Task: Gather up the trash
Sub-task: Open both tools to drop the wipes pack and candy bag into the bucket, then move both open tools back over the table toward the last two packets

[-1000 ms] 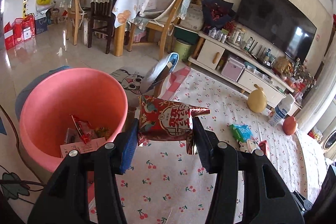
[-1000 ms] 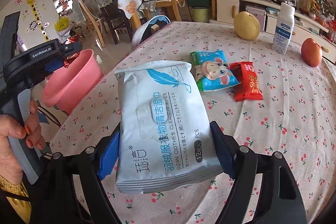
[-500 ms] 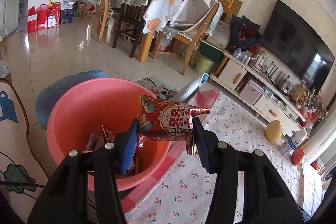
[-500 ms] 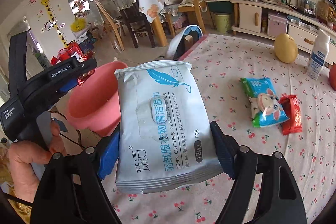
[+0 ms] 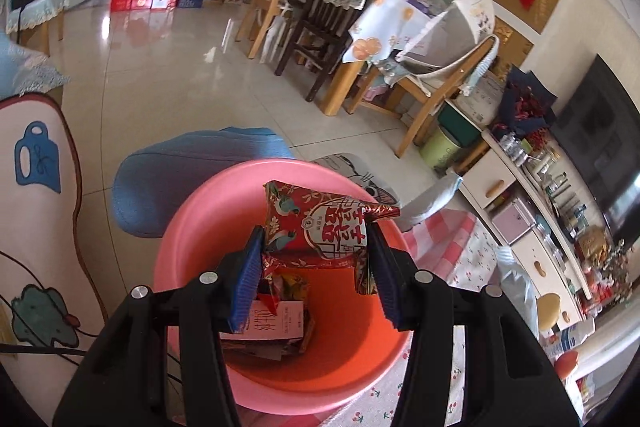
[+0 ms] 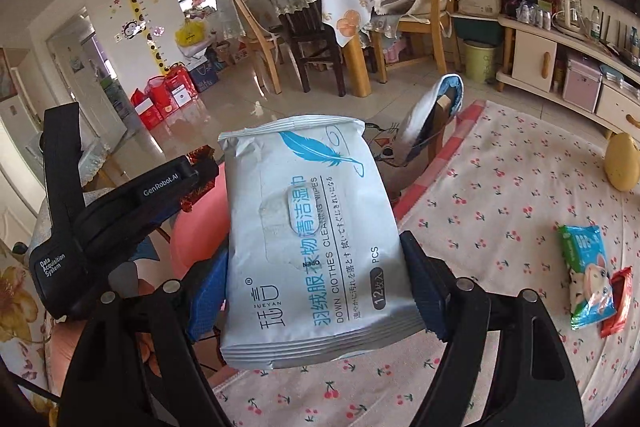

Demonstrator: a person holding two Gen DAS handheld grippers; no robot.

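Note:
My left gripper (image 5: pixel 314 263) is shut on a red printed snack wrapper (image 5: pixel 320 223) and holds it over the open pink bucket (image 5: pixel 192 227), which has several wrappers and papers (image 5: pixel 276 323) at its bottom. My right gripper (image 6: pixel 316 291) is shut on a white pack of cleaning wipes (image 6: pixel 308 235), held above the table edge. In the right wrist view the left gripper's body (image 6: pixel 120 211) is at the left, in front of the pink bucket (image 6: pixel 192 227). A green-blue packet (image 6: pixel 588 271) and a red wrapper (image 6: pixel 618 299) lie on the cherry-print tablecloth (image 6: pixel 500 187) at the right.
A yellow pear (image 6: pixel 622 163) lies far right on the table. A blue stool (image 5: pixel 180 179) stands behind the bucket. A chair back (image 6: pixel 436 115) is at the table's far edge. Dining chairs and a table (image 5: pixel 340 27) stand across the floor, and a TV cabinet (image 5: pixel 520 211) is at the right.
My left gripper has carried the red wrapper left from above the table to over the bucket's middle. My right gripper has followed left with the wipes pack, leaving the table packets further right.

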